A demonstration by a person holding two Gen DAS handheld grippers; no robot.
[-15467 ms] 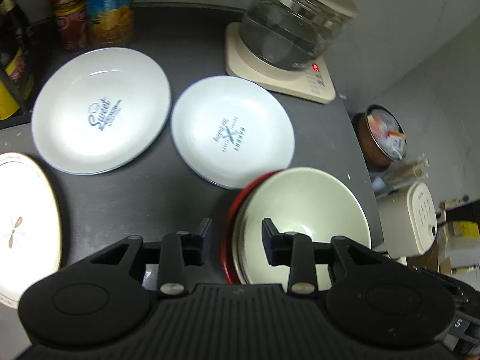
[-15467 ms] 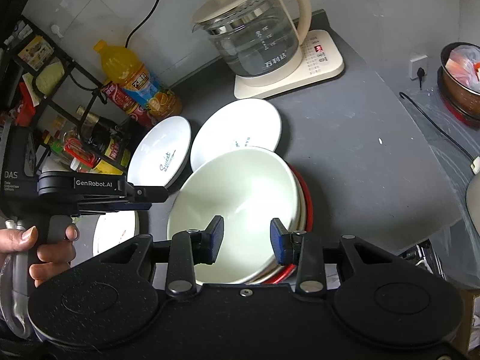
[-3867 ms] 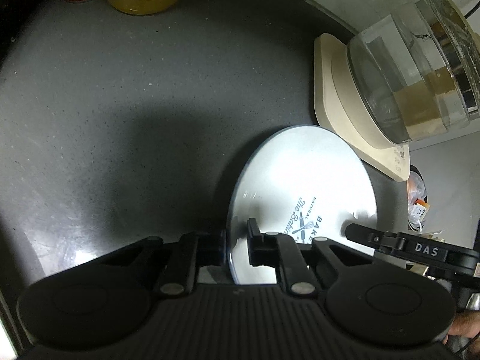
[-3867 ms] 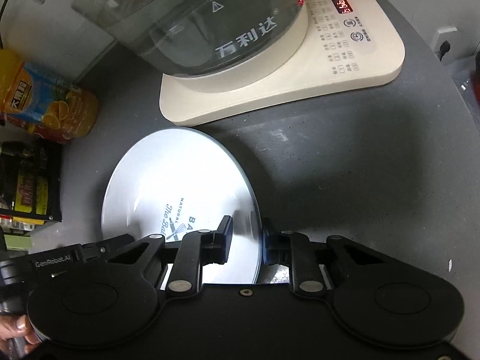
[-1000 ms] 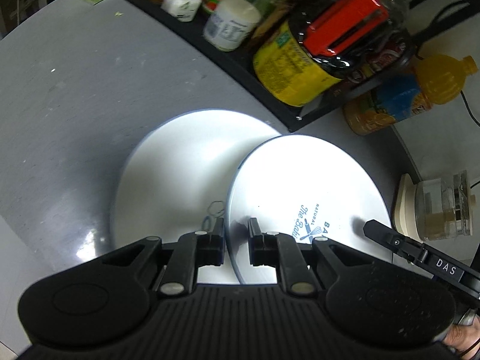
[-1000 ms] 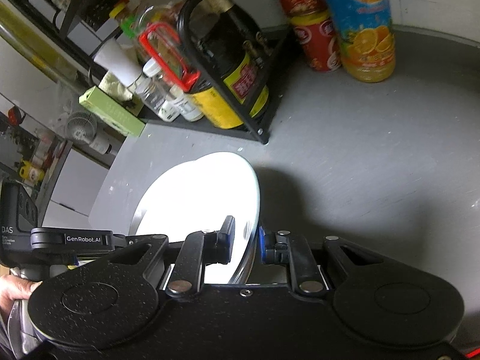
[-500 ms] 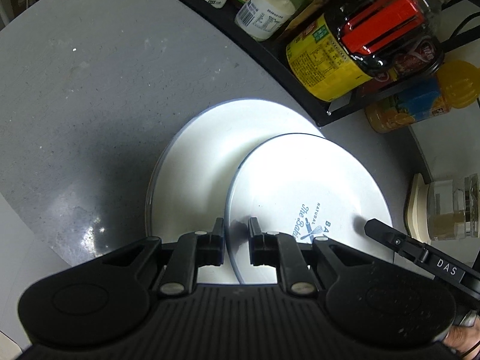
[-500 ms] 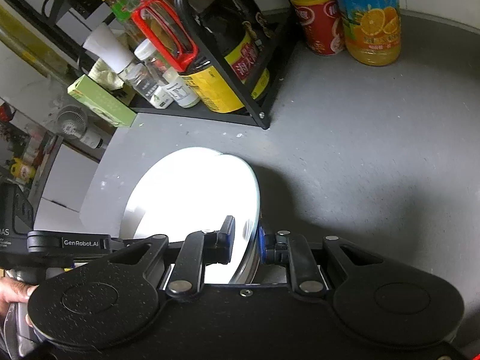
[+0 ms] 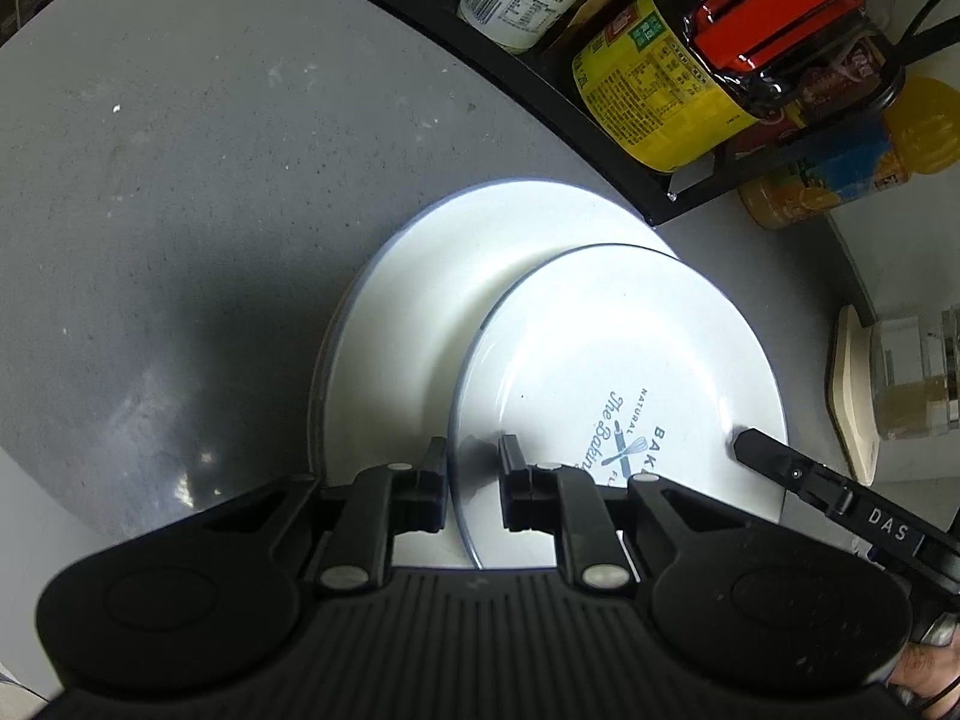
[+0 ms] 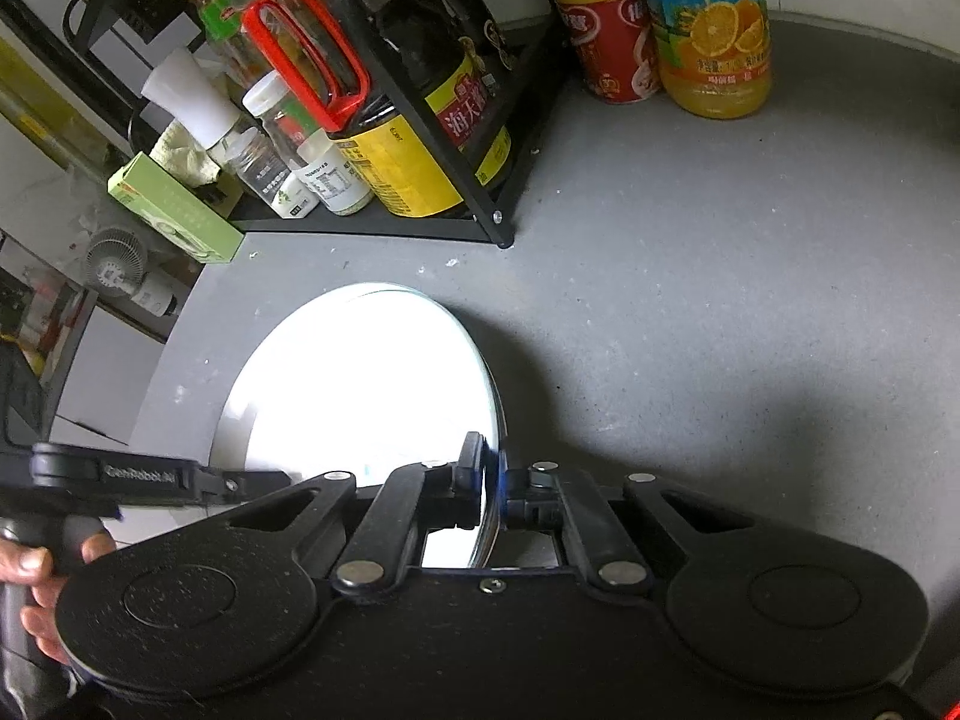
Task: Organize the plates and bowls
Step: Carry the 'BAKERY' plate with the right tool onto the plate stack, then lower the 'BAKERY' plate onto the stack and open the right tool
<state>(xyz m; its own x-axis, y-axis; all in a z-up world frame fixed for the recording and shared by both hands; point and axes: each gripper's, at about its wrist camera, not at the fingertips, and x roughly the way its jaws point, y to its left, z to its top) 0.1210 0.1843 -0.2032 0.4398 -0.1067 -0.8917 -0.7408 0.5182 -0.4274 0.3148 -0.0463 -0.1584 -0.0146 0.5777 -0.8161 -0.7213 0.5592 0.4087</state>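
Note:
A white plate printed "The Baking" (image 9: pixel 618 360) hangs between both grippers, just above a larger white plate (image 9: pixel 414 300) lying on the grey counter (image 9: pixel 180 180). My left gripper (image 9: pixel 474 462) is shut on the printed plate's left rim. My right gripper (image 10: pixel 493 462) pinches the opposite rim, its jaws closing tight on the edge. In the right wrist view the printed plate (image 10: pixel 372 384) glares white and hides most of what lies beneath it. One finger of the right gripper (image 9: pixel 774 462) shows in the left wrist view.
A black wire rack (image 10: pixel 480 204) with sauce bottles and jars stands just behind the plates. An orange juice bottle (image 10: pixel 714 30) and a red can (image 10: pixel 606 36) stand to its right. A glass kettle on a cream base (image 9: pixel 900 384) is further right. The counter edge (image 10: pixel 180 324) runs at the left.
Both grippers have carried the printed plate down and further over the larger plate, which it now covers more. The right jaws stand closer together on the rim.

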